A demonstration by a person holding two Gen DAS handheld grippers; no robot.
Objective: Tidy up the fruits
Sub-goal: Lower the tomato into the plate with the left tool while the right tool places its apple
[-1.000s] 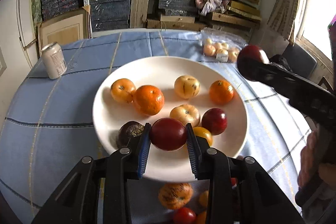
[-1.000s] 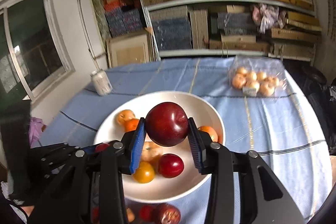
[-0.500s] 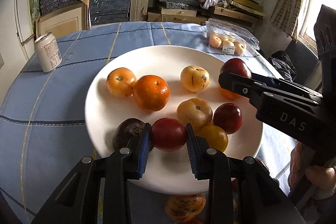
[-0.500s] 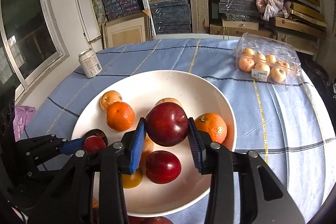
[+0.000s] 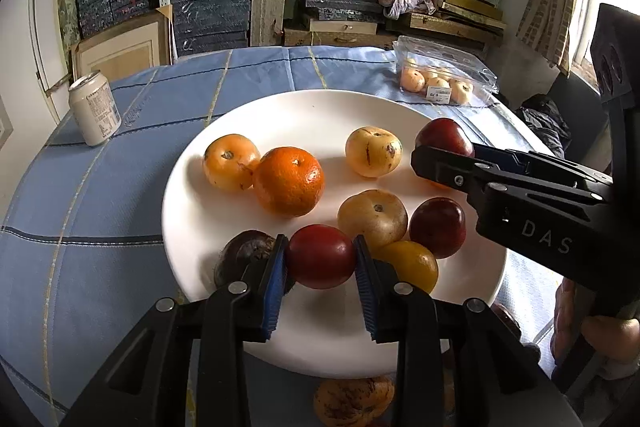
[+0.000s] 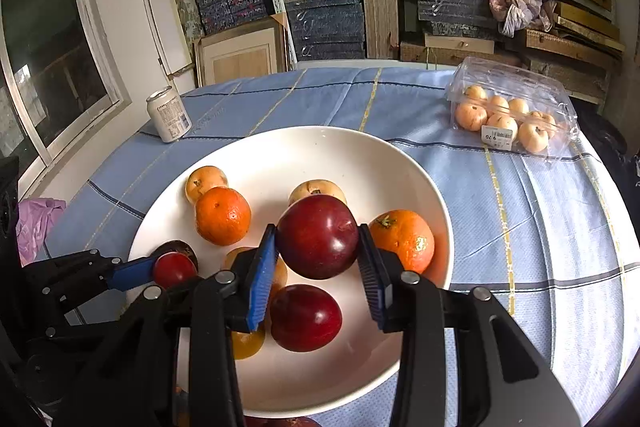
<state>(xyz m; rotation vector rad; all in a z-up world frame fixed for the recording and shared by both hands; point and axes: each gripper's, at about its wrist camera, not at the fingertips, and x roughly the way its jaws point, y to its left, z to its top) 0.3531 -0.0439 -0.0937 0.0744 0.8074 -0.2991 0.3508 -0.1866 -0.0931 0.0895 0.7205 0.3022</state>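
Observation:
A white plate [image 5: 320,107] [image 6: 312,147] on the blue tablecloth holds several fruits: oranges, yellow fruits and dark red plums. My left gripper [image 5: 320,259] is shut on a small red fruit [image 5: 320,255] low over the plate's near part, beside a dark fruit [image 5: 240,255]. It also shows in the right wrist view [image 6: 174,269]. My right gripper [image 6: 318,247] is shut on a large dark red plum [image 6: 318,237] just above the plate's right part, next to an orange [image 6: 402,241]. The plum also shows in the left wrist view [image 5: 444,137].
A white can [image 5: 95,113] [image 6: 168,113] stands at the table's far left. A clear plastic box of pale fruits [image 5: 442,75] [image 6: 512,111] lies at the far right. Loose fruits [image 5: 352,401] lie on the cloth before the plate. Shelves of boxes stand behind the table.
Both grippers have come lower and closer over the plate with their fruits. The right gripper's plum moved from above the plate's far edge down to its right part.

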